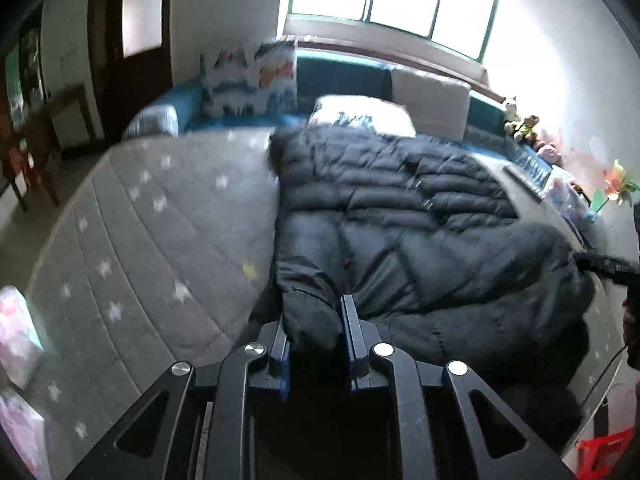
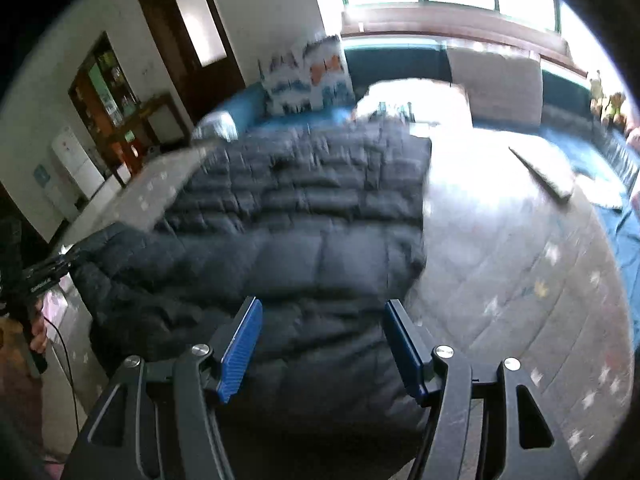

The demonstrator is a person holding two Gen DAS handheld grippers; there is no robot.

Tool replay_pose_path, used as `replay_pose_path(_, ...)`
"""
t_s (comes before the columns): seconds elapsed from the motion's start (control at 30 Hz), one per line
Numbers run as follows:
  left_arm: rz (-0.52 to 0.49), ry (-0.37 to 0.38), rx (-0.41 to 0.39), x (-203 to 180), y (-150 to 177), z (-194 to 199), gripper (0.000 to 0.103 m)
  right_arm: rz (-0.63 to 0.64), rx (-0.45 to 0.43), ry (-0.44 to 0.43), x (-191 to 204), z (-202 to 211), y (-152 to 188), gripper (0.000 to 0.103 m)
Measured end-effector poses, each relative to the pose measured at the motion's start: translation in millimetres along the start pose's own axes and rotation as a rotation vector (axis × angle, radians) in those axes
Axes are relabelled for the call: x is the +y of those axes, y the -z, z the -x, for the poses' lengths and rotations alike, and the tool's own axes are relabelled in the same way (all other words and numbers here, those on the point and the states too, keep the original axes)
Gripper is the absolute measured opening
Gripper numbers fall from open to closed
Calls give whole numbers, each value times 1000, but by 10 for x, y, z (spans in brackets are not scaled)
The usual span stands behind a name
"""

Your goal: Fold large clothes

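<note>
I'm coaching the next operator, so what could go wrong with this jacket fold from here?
1. Only the left hand-held gripper pinches the black puffer jacket, at a bunched edge, so the slick fabric may slip out.
2. The right hand-held gripper hangs open above the jacket, so a one-sided pull could skew the fold across the grey star quilt.

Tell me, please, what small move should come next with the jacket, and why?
Probably lower the right gripper and close it on the jacket. Its jaws stand open above the near edge, gripping nothing, while the left gripper is shut on a jacket fold. Both grips seem needed for folding.
</note>
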State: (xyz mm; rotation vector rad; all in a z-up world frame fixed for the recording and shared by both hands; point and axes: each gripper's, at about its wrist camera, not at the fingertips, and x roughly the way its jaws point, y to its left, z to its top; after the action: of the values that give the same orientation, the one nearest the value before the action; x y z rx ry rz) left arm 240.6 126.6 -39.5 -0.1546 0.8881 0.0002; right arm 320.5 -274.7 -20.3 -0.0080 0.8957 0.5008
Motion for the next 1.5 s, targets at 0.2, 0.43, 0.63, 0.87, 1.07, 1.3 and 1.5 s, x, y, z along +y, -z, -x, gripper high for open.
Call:
replay_pose_path(0.2,57,45,36,122,142,-250,25,-147,71,-56,-463,-482,398,90)
replay_pose_path(0.43,48,33,47,193,35,-10,48,-66,49,68,-281,-152,200,90)
replay_pose_path(0.63,38,8,-44,220,-195,488,55,51,-45,82,11,269,-91,90)
replay_pose_path(0.87,-104,139,-50,-384,-545,347,60,128,-6,56,447,-106,-346,91)
replay_pose_path(1.07,-147,131,69,-545,-639,-361,60,96,102,106,475,-562,-336,92)
replay_pose_path(1.3,-109,169,98,-346,-397,-756,60,102,168,132,381,-864,-194,93)
replay_pose_path(1.5,-162,130,58,-388,-240,-851,60,126,146,127,365,-902,-111,93)
